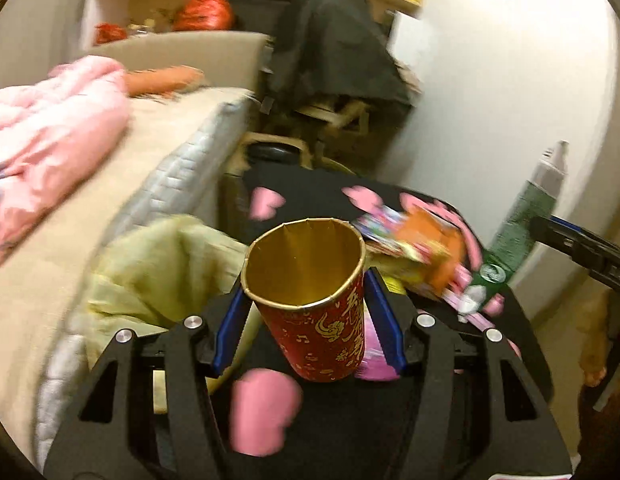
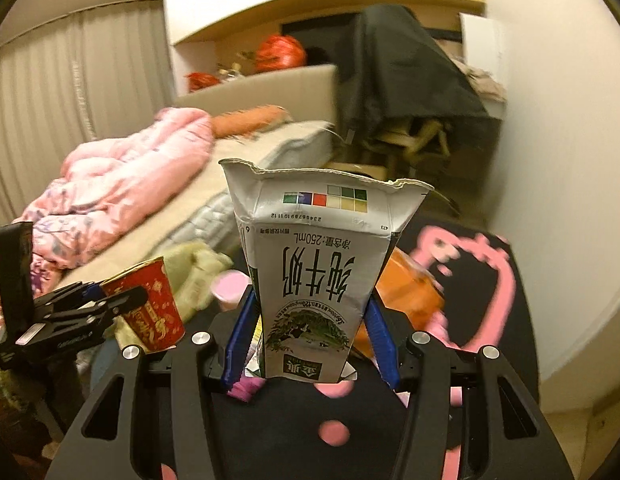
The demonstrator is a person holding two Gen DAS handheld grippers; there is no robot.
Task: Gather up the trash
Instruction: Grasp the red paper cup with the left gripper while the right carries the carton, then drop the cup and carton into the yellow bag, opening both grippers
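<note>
Milk carton point(image 2: 310, 280), upside down with its end torn open, sits clenched in the right tool point(image 2: 310, 344). Only the left wrist view shows the gold inside of the red paper cup point(image 1: 310, 300) gripped by the left tool point(image 1: 305, 320), above a black counter point(image 1: 350, 420) beside the bed point(image 1: 109, 184).

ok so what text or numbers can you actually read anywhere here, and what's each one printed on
"纯牛奶", upside down, on the milk carton held in the right gripper.
"净含量:250mL", upside down, same carton.
"23456789101112", under the carton's colour squares.
Gold calligraphy on the red paper cup in the left gripper: too blurred to read.
Snack wrappers: blurred.
</note>
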